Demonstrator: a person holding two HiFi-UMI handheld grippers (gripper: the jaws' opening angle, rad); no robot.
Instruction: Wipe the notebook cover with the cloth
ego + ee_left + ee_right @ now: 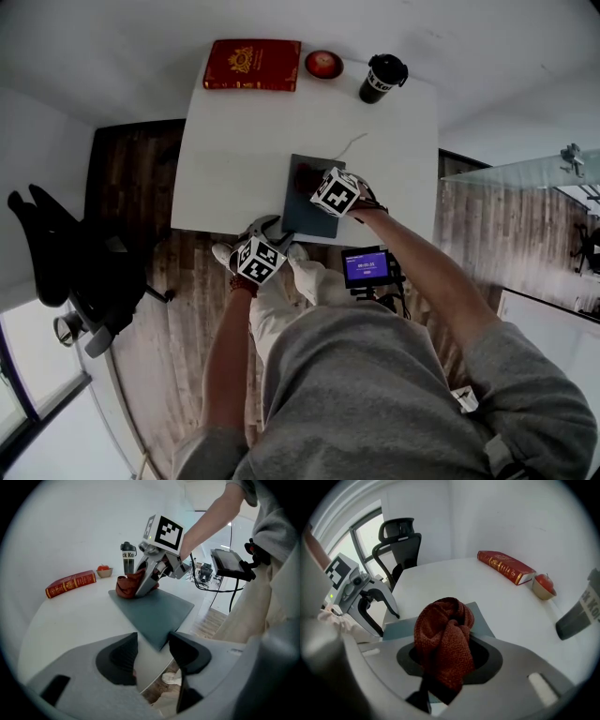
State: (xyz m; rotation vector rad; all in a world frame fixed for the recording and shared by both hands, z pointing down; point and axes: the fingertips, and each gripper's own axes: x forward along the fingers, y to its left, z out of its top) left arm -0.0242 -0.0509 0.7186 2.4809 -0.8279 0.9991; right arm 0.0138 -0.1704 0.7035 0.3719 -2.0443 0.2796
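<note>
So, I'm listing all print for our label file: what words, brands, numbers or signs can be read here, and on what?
"Ko": white letters on the black cup; the rest of the word is turned away.
Red book: gold print on the spine and cover, too small to read.
Small screen: a row of digits, too blurred to read.
Marker cubes: black-and-white square patterns, no words.

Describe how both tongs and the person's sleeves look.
The left tongs and right tongs have pale grey bodies with black pads, and each carries a white cube of black square markers. The person wears grey sleeves.
</note>
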